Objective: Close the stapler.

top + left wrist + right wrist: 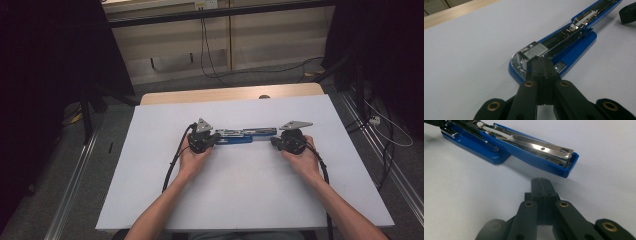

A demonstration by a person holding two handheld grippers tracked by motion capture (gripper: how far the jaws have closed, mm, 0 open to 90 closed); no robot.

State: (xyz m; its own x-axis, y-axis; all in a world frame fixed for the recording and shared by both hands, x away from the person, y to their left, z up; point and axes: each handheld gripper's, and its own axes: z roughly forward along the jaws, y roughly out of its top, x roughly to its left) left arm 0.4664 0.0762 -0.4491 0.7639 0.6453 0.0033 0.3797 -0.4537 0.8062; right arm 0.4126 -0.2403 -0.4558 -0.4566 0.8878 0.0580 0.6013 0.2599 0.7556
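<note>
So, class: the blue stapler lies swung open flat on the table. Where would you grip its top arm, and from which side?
Grip the free far end of the open stapler arm, coming from the right gripper side. That end juts out clear of the base, with straight parallel sides the jaws could close across.

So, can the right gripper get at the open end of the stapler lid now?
Probably yes: the right gripper, jaws shut, sits just short of the stapler lid end, with bare table between them.

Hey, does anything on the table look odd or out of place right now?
Yes, the blue stapler lies swung fully open on the white table, its top arm folded back flat and the metal staple channel exposed. The shut left gripper sits at its head; the shut right gripper is just clear of the arm's end.
</note>
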